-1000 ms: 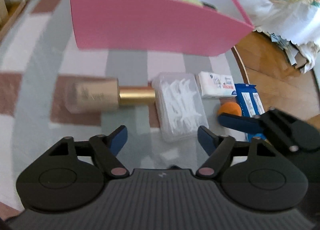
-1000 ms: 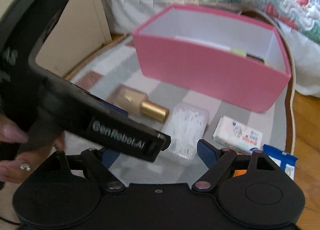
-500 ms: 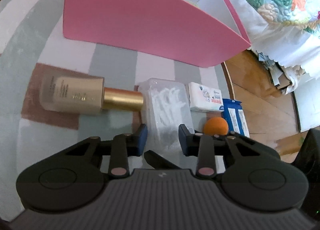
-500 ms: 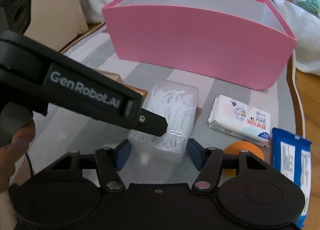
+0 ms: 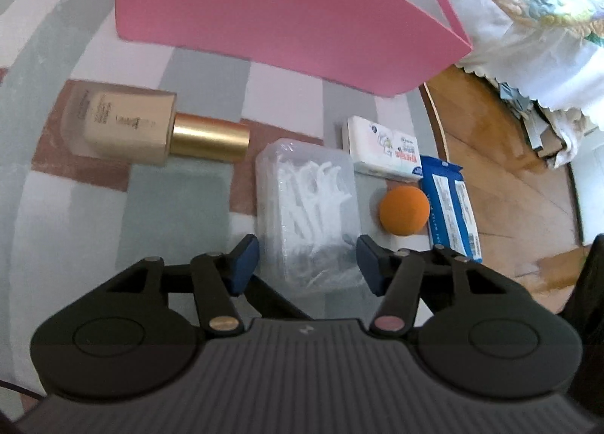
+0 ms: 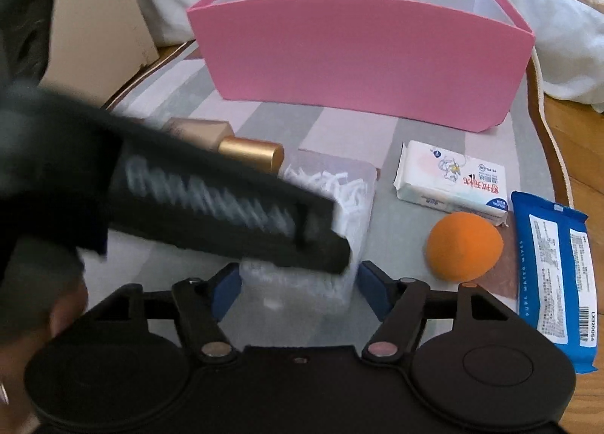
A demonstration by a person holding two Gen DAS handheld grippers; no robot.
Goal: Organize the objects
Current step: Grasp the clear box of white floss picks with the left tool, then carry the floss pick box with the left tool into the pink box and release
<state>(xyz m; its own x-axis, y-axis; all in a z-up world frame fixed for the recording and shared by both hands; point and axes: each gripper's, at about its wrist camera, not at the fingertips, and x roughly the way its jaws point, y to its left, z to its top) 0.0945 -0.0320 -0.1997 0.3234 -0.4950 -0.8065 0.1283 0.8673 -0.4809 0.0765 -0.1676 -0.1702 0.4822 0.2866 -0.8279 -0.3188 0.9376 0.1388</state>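
Observation:
A clear plastic box of white floss picks (image 5: 307, 203) lies on the checked rug. My left gripper (image 5: 307, 264) hangs just above its near end. Its jaws are opening, and its blue pads flank the box's sides without clearly pressing. In the right wrist view the same box (image 6: 351, 200) sits between the pads of my right gripper (image 6: 298, 290). These jaws are also opening, with small gaps beside the box. The left gripper's black body (image 6: 211, 207) crosses this view over the box, blurred. A pink open-topped box (image 5: 287, 11) (image 6: 358, 56) stands behind.
A beige foundation bottle with a gold cap (image 5: 124, 128) lies left of the floss box. To the right are a white tissue pack (image 5: 385, 147), an orange sponge ball (image 5: 403, 210) and a blue wipes pack (image 5: 451, 203). Wooden floor (image 5: 490, 154) and a quilted bed lie beyond the rug's edge.
Both grippers have dropped closer to the floss box. The left jaws narrowed almost shut, then widened around it. The right jaws narrowed, then widened a little. The left gripper's body swung lower across the right view.

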